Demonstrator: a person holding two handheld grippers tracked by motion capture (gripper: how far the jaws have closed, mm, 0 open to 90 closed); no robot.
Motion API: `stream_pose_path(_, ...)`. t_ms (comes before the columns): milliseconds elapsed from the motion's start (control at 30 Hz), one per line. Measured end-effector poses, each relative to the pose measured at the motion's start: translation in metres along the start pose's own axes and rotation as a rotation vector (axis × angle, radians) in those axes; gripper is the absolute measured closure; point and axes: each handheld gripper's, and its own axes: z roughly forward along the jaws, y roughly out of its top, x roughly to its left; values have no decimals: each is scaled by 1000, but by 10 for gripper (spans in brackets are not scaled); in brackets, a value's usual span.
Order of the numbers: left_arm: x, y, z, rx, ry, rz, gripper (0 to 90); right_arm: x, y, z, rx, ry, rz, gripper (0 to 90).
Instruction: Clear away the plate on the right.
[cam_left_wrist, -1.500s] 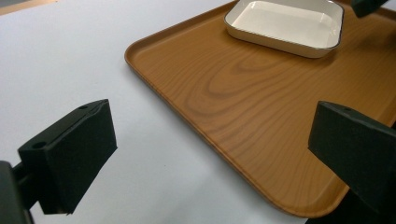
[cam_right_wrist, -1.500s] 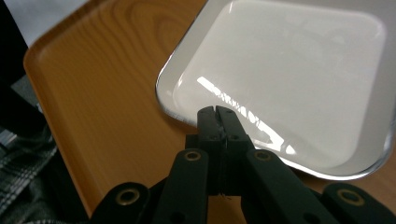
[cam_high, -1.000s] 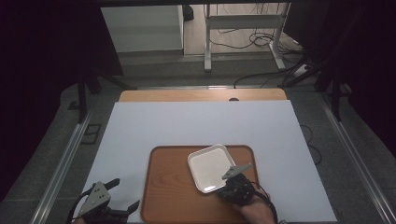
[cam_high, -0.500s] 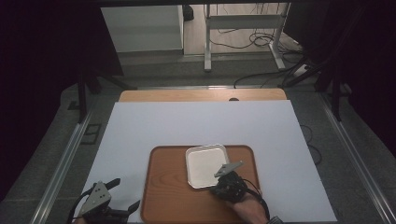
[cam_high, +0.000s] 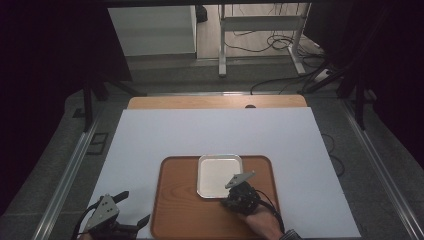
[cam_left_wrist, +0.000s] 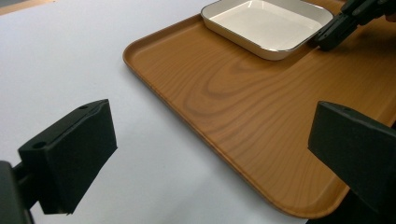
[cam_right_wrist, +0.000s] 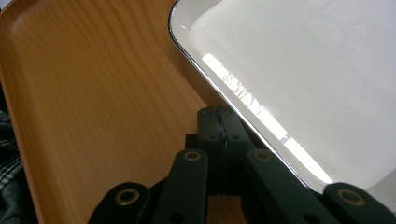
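Since a second ago the square white dish with a thin dark rim (cam_high: 220, 175) has turned from a skewed angle to sit square with the rounded brown wooden tray (cam_high: 185, 215) and slid toward the tray's far edge, the right claw (cam_high: 235, 196) moving with it. That claw is fully closed, its tips pressed together against the dish's near rim, nothing between them. The left claw (cam_high: 131, 207) hovers wide apart over the white-covered desk (cam_high: 150, 140), just beside the tray's left edge.
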Motion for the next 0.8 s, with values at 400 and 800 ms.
stream_pose_path(400,0,0,0,-3,0,-2,6,3,0,-10,-40,29,25,823)
stream_pose_path(800,0,0,-1,-4,0,-2,6,0,1,-23,-93,7,35,733)
